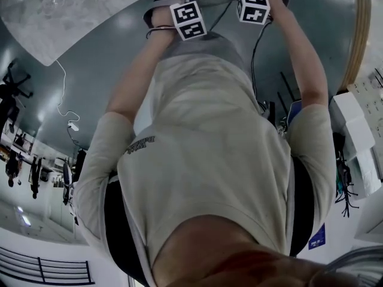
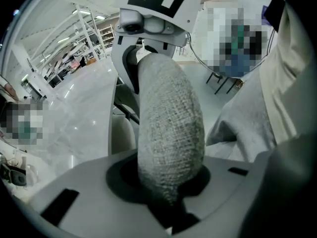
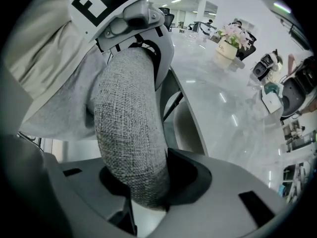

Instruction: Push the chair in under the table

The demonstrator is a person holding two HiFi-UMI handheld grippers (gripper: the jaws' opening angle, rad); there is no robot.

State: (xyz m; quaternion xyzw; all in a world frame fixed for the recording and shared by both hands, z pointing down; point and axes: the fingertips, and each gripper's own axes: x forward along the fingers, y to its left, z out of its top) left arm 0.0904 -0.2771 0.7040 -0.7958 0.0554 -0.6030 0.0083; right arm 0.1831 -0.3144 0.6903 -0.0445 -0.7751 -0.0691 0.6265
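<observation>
The chair's top rail, padded in grey woven fabric (image 2: pixel 168 128), runs between the jaws of my left gripper (image 2: pixel 171 192), which is shut on it. Further along the same rail (image 3: pixel 131 133), my right gripper (image 3: pixel 148 192) is shut on it too. Each gripper view shows the other gripper clamped at the rail's far end. The white marble table (image 3: pixel 233 108) lies just beyond the chair and also shows in the left gripper view (image 2: pixel 74 123). In the head view both marker cubes (image 1: pixel 188 20) (image 1: pixel 254 5) sit at the top, with the grey chair (image 1: pixel 221 43) between the arms. The person's shirt hides the jaws there.
A flower pot (image 3: pixel 228 46) and small devices (image 3: pixel 270 95) stand on the table. White boxes (image 1: pixel 359 130) sit to the right of the person. A white cable (image 1: pixel 66 115) trails over the floor at the left. Office chairs and shelves stand far off.
</observation>
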